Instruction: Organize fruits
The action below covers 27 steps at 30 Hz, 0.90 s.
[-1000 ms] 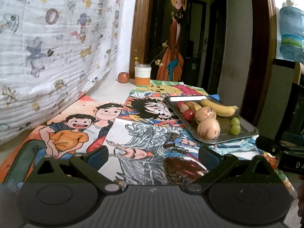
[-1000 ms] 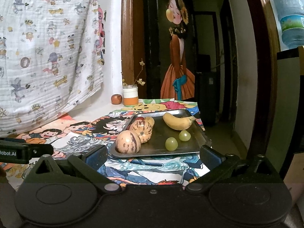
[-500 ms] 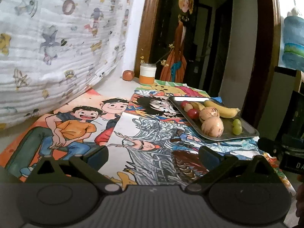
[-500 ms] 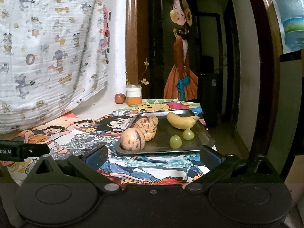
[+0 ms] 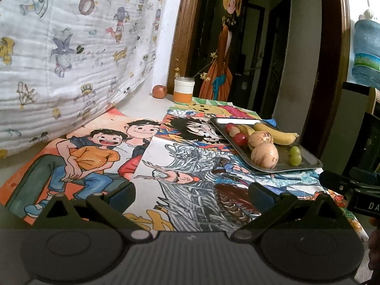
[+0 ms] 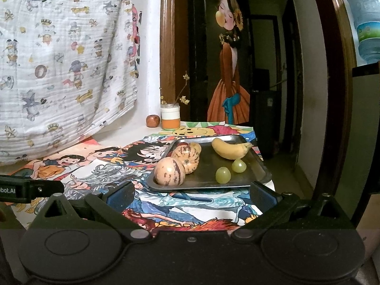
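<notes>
Metal tray point(image 6: 257, 169) sits near the table's right edge; grippers apart.

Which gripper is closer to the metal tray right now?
Right. The right gripper faces the metal tray just short of its near edge; the left gripper sits farther back, with the tray off to its right.

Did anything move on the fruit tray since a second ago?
No fruit moved. Only the open, empty left gripper and right gripper pulled back a little from the tray. The banana, grapes and striped melons stayed put.
</notes>
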Each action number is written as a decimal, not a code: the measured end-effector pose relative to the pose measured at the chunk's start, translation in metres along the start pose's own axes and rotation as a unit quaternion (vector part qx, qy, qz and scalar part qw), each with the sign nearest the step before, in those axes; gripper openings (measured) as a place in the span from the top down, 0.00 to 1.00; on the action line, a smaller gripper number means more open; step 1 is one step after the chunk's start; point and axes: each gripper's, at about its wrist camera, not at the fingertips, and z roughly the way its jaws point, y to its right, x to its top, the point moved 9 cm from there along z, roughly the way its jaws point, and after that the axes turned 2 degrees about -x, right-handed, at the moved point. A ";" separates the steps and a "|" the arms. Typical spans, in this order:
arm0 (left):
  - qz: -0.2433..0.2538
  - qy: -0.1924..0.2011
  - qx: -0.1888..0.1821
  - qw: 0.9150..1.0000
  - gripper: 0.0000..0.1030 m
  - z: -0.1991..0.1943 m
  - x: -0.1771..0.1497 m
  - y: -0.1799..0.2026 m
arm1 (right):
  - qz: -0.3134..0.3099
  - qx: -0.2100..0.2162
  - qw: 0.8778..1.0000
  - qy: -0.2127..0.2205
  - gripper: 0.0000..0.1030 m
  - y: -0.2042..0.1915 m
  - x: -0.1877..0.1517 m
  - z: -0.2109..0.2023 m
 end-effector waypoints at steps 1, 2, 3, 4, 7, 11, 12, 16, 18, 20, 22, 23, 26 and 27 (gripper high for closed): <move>0.000 0.000 0.000 1.000 0.00 0.000 0.000 0.000 | 0.000 0.000 1.000 0.000 0.01 0.000 0.000 0.000; 0.000 0.000 0.000 1.000 0.00 0.000 0.000 0.000 | 0.000 0.000 1.000 0.000 0.00 0.000 0.000 0.000; 0.000 0.000 0.000 1.000 0.00 0.000 0.000 0.000 | 0.000 0.000 1.000 0.000 0.00 0.000 0.000 0.000; 0.000 0.000 0.000 1.000 0.00 0.000 0.000 0.000 | 0.000 0.000 1.000 0.000 0.00 0.000 0.000 0.000; -0.001 -0.001 0.000 1.000 0.00 0.000 0.000 0.000 | 0.000 0.000 1.000 0.000 0.00 0.000 0.000 0.000; -0.001 -0.001 0.000 1.000 0.00 0.000 -0.001 -0.001 | -0.001 0.001 1.000 -0.001 0.00 -0.002 -0.001 -0.001; -0.002 -0.002 0.000 1.000 0.00 0.000 -0.001 -0.001 | -0.001 0.001 1.000 -0.001 0.00 -0.002 -0.001 -0.001; -0.002 -0.003 0.000 1.000 0.00 0.000 -0.002 -0.001 | -0.001 0.001 1.000 -0.001 0.00 -0.002 -0.002 -0.001; -0.002 -0.003 0.000 1.000 0.00 0.000 -0.002 -0.002 | -0.001 0.001 1.000 -0.001 0.00 -0.002 -0.002 -0.001; -0.002 -0.003 0.000 1.000 0.00 0.000 -0.002 -0.002 | -0.001 0.002 1.000 -0.002 0.00 -0.002 -0.002 -0.001; -0.002 -0.003 0.000 1.000 0.00 0.000 -0.002 -0.002 | -0.001 0.001 1.000 -0.001 0.00 -0.002 -0.002 -0.001; -0.002 -0.003 0.000 1.000 0.00 0.000 -0.002 -0.002 | -0.001 0.001 1.000 -0.001 0.00 -0.002 -0.002 -0.001; -0.002 -0.003 0.000 1.000 0.00 0.000 -0.002 -0.001 | -0.001 0.001 1.000 -0.002 0.00 -0.002 -0.002 -0.001; -0.002 -0.003 0.000 1.000 0.00 0.000 -0.002 -0.001 | -0.001 0.001 1.000 -0.001 0.00 -0.002 -0.002 0.000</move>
